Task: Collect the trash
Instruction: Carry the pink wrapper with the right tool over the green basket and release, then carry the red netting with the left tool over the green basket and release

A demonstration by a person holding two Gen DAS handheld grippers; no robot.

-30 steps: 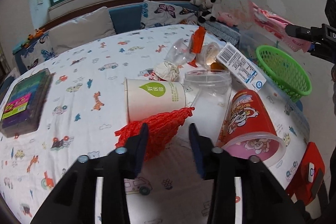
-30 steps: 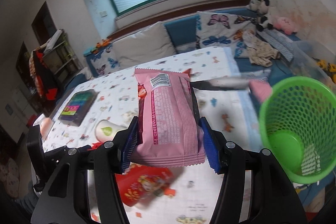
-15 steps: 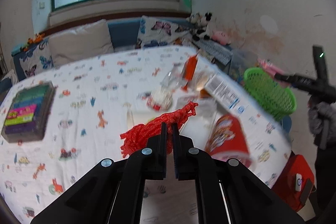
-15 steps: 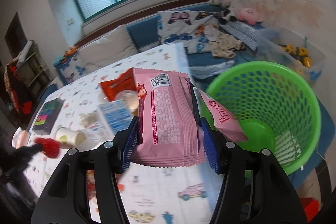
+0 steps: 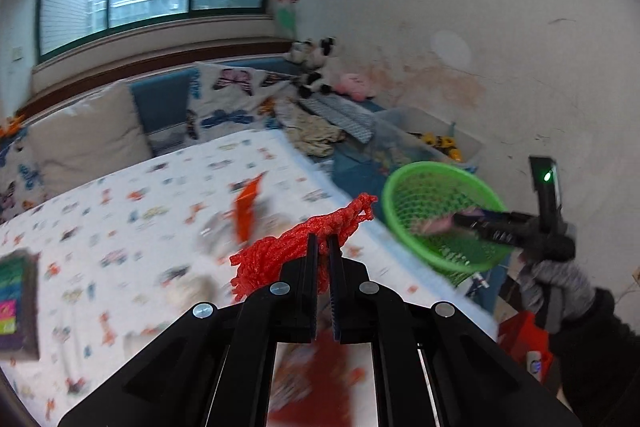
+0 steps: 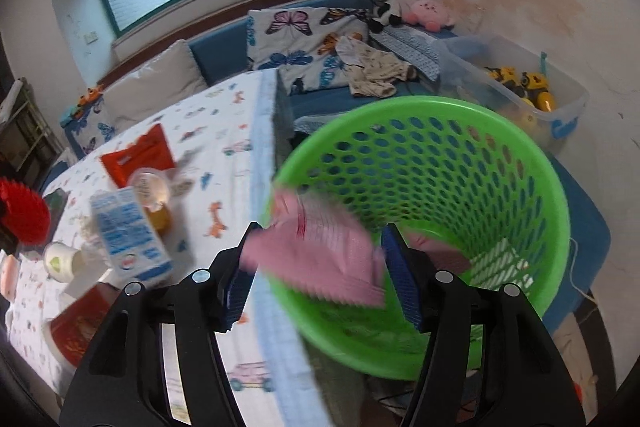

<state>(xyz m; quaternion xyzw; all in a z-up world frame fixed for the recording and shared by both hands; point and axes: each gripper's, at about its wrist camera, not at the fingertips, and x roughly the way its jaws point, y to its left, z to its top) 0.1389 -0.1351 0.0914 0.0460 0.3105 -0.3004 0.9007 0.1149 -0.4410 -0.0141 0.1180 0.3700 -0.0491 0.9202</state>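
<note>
Here the left gripper [image 5: 323, 247] is clenched on a red plastic mesh net [image 5: 296, 251] at the frame centre, above the printed tablecloth [image 5: 132, 195]. The right gripper [image 6: 320, 263] has its jaws spread apart; a blurred pink snack wrapper [image 6: 320, 259] lies loose between them, over the rim of the green perforated plastic basket [image 6: 500, 163] at the centre right.

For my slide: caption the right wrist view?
Open right tongs release pink wrapper over green basket.

We see a glossy green plastic basket [image 6: 516, 163], a coarse red mesh net [image 5: 296, 247], a printed cloth table cover [image 5: 132, 195], and matt black plastic fingers [image 5: 310, 267].
</note>
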